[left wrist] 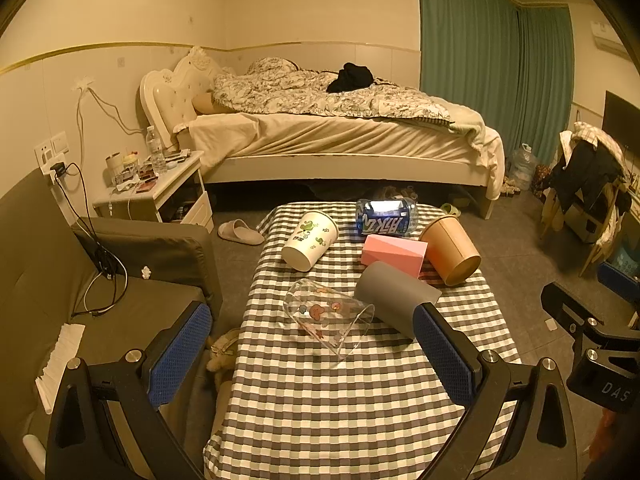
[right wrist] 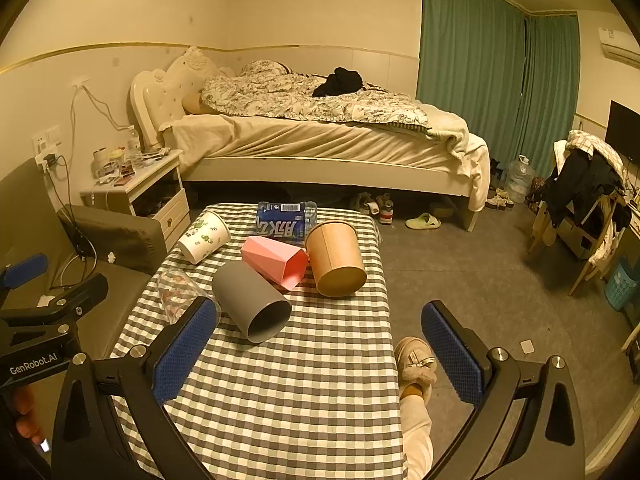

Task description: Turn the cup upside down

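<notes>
Blue textured pads of the left gripper stand wide apart, holding nothing, above the checkered tablecloth. Just ahead, a clear glass cup with cartoon prints lies on its side, empty, touching a matte grey cup. Beyond lie a faceted pink cup, a tan cup and a white printed cup. The right gripper is likewise spread and empty; only its view shows the grey cup's hollow mouth.

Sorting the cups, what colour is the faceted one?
Pink; the faceted cup shows best in the right wrist view.
</notes>
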A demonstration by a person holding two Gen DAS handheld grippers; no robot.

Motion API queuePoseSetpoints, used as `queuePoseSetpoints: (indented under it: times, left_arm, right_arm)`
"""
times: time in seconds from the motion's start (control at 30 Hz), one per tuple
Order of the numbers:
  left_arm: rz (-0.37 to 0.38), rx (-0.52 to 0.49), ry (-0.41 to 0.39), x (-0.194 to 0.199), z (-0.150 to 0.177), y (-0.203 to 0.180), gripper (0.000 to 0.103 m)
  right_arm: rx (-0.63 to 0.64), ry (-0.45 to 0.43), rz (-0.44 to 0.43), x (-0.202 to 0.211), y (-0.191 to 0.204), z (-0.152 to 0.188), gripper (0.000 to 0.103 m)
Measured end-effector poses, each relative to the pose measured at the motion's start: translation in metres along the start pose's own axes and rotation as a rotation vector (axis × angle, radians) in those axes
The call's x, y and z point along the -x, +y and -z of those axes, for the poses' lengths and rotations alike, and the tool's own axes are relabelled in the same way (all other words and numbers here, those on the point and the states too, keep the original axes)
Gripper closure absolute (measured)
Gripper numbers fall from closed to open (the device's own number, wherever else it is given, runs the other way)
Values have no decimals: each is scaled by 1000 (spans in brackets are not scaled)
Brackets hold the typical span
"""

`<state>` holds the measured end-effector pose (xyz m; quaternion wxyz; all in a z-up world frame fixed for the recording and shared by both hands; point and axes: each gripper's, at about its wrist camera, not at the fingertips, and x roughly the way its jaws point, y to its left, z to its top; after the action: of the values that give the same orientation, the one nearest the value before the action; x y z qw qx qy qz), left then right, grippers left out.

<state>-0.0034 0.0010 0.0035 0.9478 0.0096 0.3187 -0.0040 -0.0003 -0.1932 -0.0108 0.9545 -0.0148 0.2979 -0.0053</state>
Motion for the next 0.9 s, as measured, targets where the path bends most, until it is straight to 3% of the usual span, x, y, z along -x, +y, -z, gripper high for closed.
queuePoseSetpoints:
  times: [0.9]
  left_arm:
    - [3,2,1,-1,3,-1,0]
  right_arm:
    - [3,2,-2,1,4,2,0]
